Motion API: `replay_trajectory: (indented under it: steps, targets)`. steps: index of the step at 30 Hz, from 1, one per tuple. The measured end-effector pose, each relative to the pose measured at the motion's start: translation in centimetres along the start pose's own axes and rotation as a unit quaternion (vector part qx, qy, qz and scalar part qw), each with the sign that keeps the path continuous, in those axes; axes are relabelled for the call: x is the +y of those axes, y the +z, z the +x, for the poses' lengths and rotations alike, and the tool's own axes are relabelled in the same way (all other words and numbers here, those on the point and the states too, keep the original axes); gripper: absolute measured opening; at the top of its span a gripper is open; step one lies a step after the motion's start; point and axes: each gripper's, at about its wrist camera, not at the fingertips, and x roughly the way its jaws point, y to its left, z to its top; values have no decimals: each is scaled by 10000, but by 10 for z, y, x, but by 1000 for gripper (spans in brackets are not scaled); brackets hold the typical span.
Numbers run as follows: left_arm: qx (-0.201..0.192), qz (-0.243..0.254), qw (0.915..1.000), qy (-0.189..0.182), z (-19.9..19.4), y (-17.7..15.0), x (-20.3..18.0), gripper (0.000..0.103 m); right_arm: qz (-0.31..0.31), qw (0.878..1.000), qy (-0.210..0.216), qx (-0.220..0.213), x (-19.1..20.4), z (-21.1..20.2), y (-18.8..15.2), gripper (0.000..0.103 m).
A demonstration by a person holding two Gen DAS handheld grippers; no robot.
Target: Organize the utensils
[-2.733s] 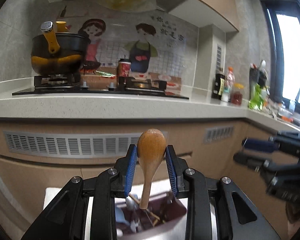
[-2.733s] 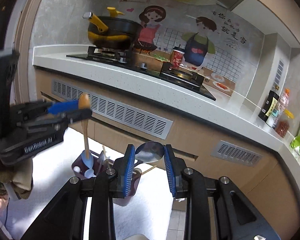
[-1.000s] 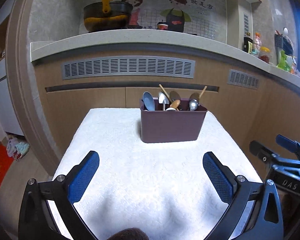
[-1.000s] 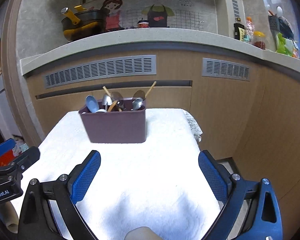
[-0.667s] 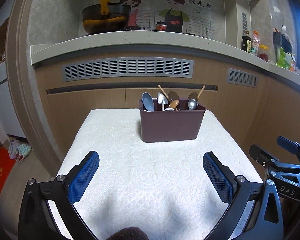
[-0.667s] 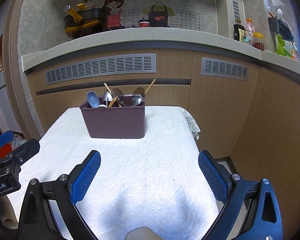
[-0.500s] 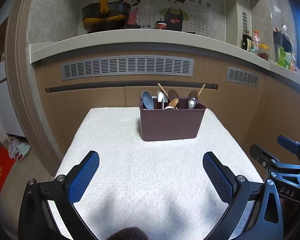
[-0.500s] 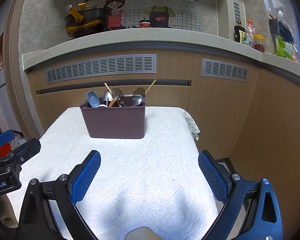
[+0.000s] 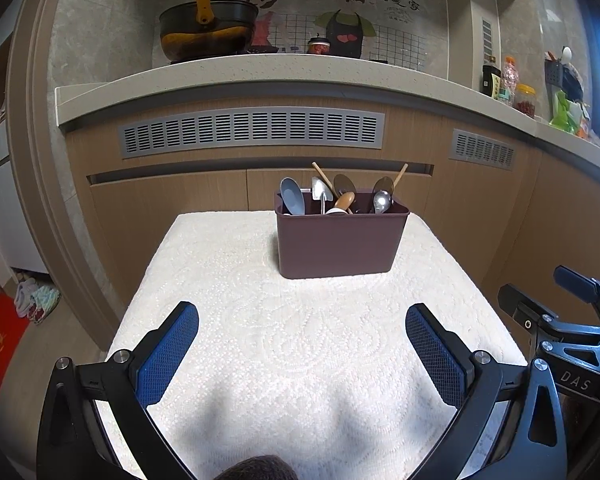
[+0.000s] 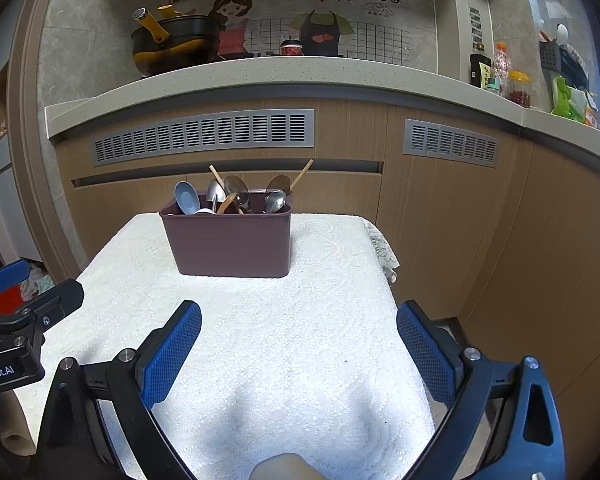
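Table [image 9: 260,344]: covered in a white textured cloth, sitting right in front of the wood kitchen cabinets.
Left gripper [image 9: 302,344]: hovering low over the near end of the cloth, fingers [image 9: 168,354] spread wide, nothing in them.
Right gripper [image 10: 298,340]: same deal, fingers [image 10: 424,350] wide apart and empty.
Bin [image 9: 340,240]: maroon, upright at the far end of the table, well apart from both grippers.
Utensils [image 9: 334,198]: spoons and chopsticks standing in the bin, poking past the rim.
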Motion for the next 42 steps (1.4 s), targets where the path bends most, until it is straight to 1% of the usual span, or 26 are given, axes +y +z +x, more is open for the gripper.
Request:
replay_trajectory:
  steps: [35,42]
  targets:
    - [101,2,9999,-25,2,-5,-2,103,-24,10000,-2,-7,1,-1,0,98]
    - [98,13,10000,4,1,-7,0,103,-23,10000,0,-71,-1,-5,3,98]
